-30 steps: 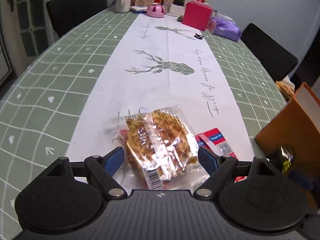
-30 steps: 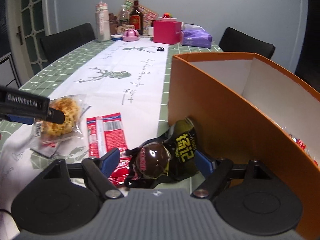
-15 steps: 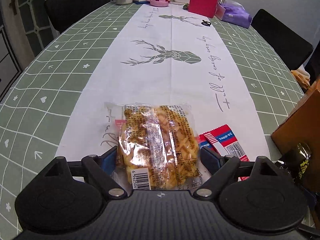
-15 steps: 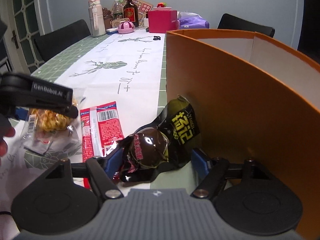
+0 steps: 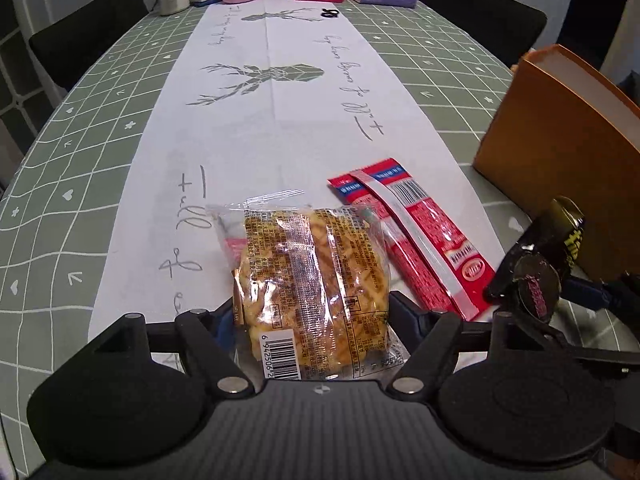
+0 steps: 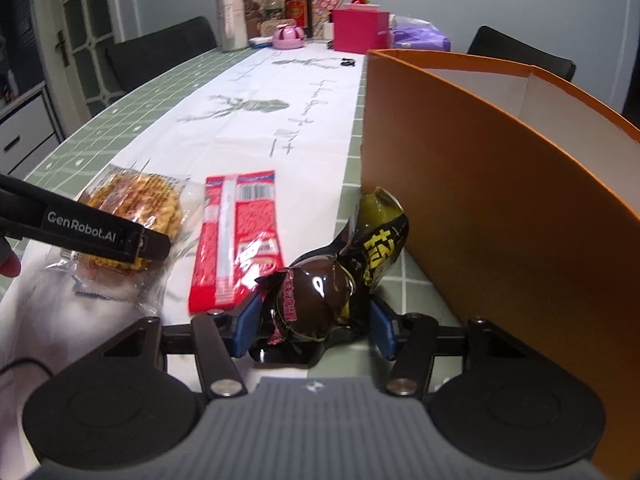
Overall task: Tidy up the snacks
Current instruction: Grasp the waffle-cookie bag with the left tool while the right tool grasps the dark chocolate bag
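White "GenRobot.AI" lettering marks left gripper

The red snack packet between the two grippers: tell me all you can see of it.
The red snack packet is a long, flat, glossy foil-like sachet with a pale centre seam, a barcode and blue stripe at its far end, and a round logo near its close end. It lies flat on the white table runner, unopened and ungripped, its left edge under the waffle packet.

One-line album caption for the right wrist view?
Tongs close around a dark snack packet beside an orange box.
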